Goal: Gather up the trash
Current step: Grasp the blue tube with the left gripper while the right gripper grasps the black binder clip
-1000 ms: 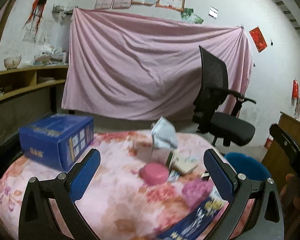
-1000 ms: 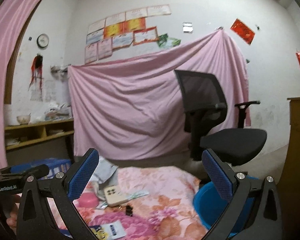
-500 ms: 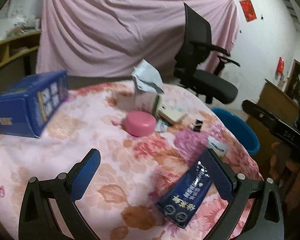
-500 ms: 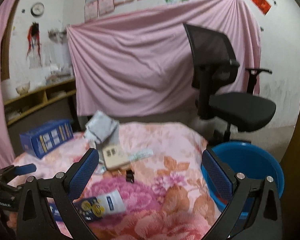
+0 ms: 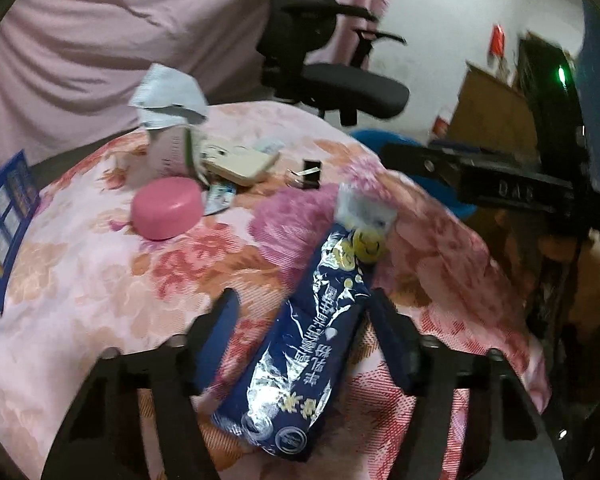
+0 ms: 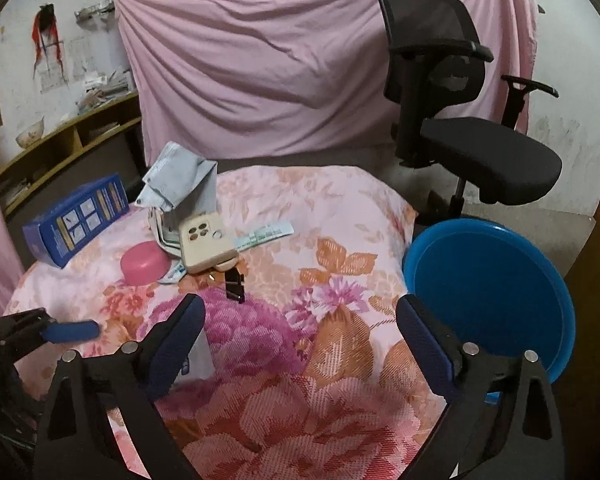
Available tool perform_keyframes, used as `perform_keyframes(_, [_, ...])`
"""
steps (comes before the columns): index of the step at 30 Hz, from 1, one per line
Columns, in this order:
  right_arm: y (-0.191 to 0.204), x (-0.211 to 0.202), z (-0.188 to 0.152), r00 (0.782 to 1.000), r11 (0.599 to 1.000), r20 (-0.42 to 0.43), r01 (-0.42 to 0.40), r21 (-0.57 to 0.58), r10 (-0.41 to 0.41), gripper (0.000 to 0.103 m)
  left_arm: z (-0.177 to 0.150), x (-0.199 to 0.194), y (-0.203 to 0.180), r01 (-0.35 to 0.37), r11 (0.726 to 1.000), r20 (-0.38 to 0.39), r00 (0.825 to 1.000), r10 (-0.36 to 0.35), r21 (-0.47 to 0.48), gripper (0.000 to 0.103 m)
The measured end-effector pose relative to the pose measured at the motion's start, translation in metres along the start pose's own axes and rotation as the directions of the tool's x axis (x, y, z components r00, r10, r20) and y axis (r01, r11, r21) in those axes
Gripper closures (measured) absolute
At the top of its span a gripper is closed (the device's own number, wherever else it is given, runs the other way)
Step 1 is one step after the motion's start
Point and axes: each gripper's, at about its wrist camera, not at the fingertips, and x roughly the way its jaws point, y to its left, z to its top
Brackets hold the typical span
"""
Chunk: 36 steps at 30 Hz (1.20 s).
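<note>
Item: dark blue foil snack wrapper, flattened, lying lengthwise on the floral tablecloth; its torn white end points away from the camera, toward the blue basin. Left gripper: jaws closing astride the wrapper, right pad at or very near its edge, left pad still apart from it, so not yet a grasp; the straddle across the narrow width looks chosen to pinch thin foil. Right gripper: jaws spread wide and just starting to narrow, nothing between them but cloth, hovering nearer the blue basin than the wrapper is. The basin stands off the table's edge beside the office chair, probably the trash receiver. Farther from the basin: pink round case, cream phone, black binder clip, crumpled grey packaging, blue carton farthest.
</note>
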Motion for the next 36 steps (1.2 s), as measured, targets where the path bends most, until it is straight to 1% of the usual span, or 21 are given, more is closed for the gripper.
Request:
perform_keyframes(2, [0.000,0.003,0.001,1.000,1.000,-0.013,-0.004,0.001,0.004,0.008,0.001,0.004,-0.006,-0.010,0.999,-0.009,1.000,0.010,0.039,0.058])
perform_keyframes(4, [-0.001,0.006,0.002,1.000,1.000,-0.023,-0.013,0.003,0.014,0.008,0.002,0.008,-0.010,-0.024,0.998,-0.017,1.000,0.025,0.062,0.075])
perform_keyframes(5, [-0.001,0.008,0.003,0.999,1.000,-0.028,-0.020,0.005,0.020,0.009,0.001,0.010,-0.010,-0.037,0.997,-0.020,0.999,0.038,0.061,0.082])
perform_keyframes(6, [-0.001,0.010,0.004,0.999,1.000,-0.034,-0.027,0.009,0.028,0.012,0.001,0.011,-0.009,-0.044,0.998,-0.021,0.999,0.045,0.055,0.085])
perform_keyframes(8, [-0.003,0.014,0.006,0.998,0.999,-0.049,-0.045,0.020,0.046,0.016,0.001,0.012,-0.002,-0.053,0.999,-0.021,0.998,0.053,0.012,0.095])
perform_keyframes(10, [-0.003,0.021,0.009,0.996,0.998,-0.068,-0.062,0.030,0.064,0.018,0.000,0.010,0.005,-0.048,0.998,-0.020,0.999,0.048,-0.040,0.097])
perform_keyframes(12, [-0.001,0.026,0.011,0.992,0.995,-0.082,-0.089,0.035,0.091,0.025,-0.002,0.006,0.013,-0.053,0.994,-0.008,0.999,0.052,-0.092,0.097])
perform_keyframes(14, [0.005,0.033,0.013,0.988,0.993,-0.104,-0.113,0.027,0.116,0.027,-0.004,0.001,0.018,-0.063,0.991,0.009,0.998,0.065,-0.117,0.097])
perform_keyframes(16, [0.013,0.041,0.015,0.984,0.992,-0.129,-0.124,0.002,0.123,0.030,-0.005,-0.003,0.020,-0.076,0.988,0.020,0.997,0.079,-0.136,0.097])
perform_keyframes(19, [0.023,0.052,0.018,0.979,0.991,-0.159,-0.134,-0.027,0.128,0.039,-0.008,-0.010,0.028,-0.109,0.976,0.036,0.992,0.118,-0.189,0.097])
perform_keyframes(21, [0.026,0.059,0.019,0.976,0.990,-0.175,-0.136,-0.029,0.129,0.051,-0.008,-0.012,0.033,-0.121,0.968,0.042,0.990,0.134,-0.219,0.097])
perform_keyframes(24, [0.029,0.070,0.019,0.968,0.987,-0.204,-0.156,-0.023,0.148,0.054,-0.010,-0.017,0.042,-0.125,0.953,0.049,0.988,0.144,-0.276,0.098])
perform_keyframes(25, [0.030,0.072,0.018,0.965,0.987,-0.214,-0.161,-0.025,0.152,0.057,-0.009,-0.018,0.044,-0.125,0.951,0.049,0.988,0.145,-0.284,0.098])
perform_keyframes(27, [0.033,0.078,0.017,0.959,0.986,-0.238,-0.164,-0.032,0.152,0.071,-0.008,-0.019,0.047,-0.126,0.946,0.052,0.988,0.148,-0.300,0.098])
perform_keyframes(28, [0.033,0.080,0.016,0.957,0.986,-0.247,-0.162,-0.034,0.149,0.073,-0.007,-0.020,0.048,-0.130,0.943,0.055,0.987,0.154,-0.307,0.098])
perform_keyframes(29, [0.032,0.079,0.016,0.958,0.986,-0.247,-0.162,-0.033,0.149,0.078,-0.008,-0.023,0.049,-0.133,0.941,0.058,0.986,0.159,-0.311,0.098])
perform_keyframes(30, [0.031,0.077,0.016,0.959,0.986,-0.238,-0.164,-0.029,0.152,0.086,-0.008,-0.025,0.049,-0.136,0.939,0.063,0.984,0.164,-0.315,0.098])
perform_keyframes(31, [0.030,0.074,0.016,0.961,0.986,-0.229,-0.166,-0.025,0.156,0.089,-0.006,-0.027,0.048,-0.139,0.937,0.069,0.983,0.170,-0.319,0.098])
perform_keyframes(34, [0.029,0.070,0.016,0.965,0.985,-0.205,-0.171,-0.013,0.165,0.091,-0.003,-0.029,0.042,-0.138,0.933,0.095,0.979,0.179,-0.331,0.098])
perform_keyframes(36, [0.027,0.062,0.018,0.972,0.985,-0.164,-0.174,-0.008,0.170,0.092,0.003,-0.032,0.040,-0.141,0.932,0.123,0.974,0.191,-0.333,0.098])
